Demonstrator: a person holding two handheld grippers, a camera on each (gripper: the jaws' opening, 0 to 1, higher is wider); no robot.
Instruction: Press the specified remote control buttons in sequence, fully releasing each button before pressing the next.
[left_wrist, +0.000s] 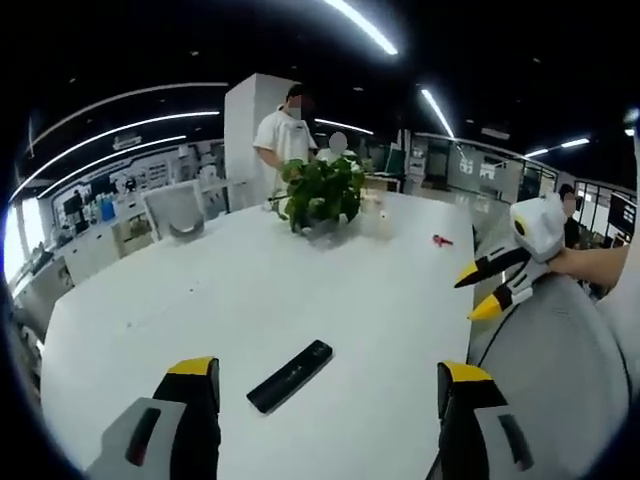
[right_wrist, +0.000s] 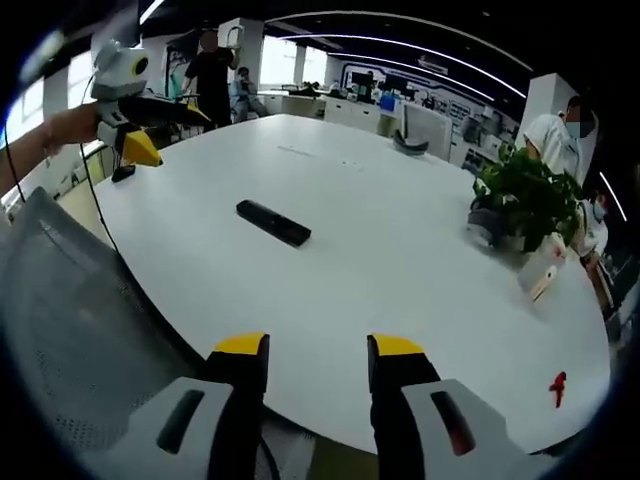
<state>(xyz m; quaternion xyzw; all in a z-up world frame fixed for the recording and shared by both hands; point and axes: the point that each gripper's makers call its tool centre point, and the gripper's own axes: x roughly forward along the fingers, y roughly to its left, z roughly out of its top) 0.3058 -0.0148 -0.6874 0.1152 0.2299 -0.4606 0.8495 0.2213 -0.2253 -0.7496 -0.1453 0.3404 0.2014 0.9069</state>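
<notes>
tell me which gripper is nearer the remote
The left gripper: the black remote lies on the white table just ahead of its open jaws. The right gripper sits back at the table edge.

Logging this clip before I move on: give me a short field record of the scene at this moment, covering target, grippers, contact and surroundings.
target: black remote control, lying flat on the white table
left hand-held gripper: open, above the table's near edge, short of the remote
right hand-held gripper: open, off to the side, apart from the remote
contact: none; no button pressed yet
other items: potted plant, small red object, grey mesh chair back
people: several standing beyond the table
</notes>
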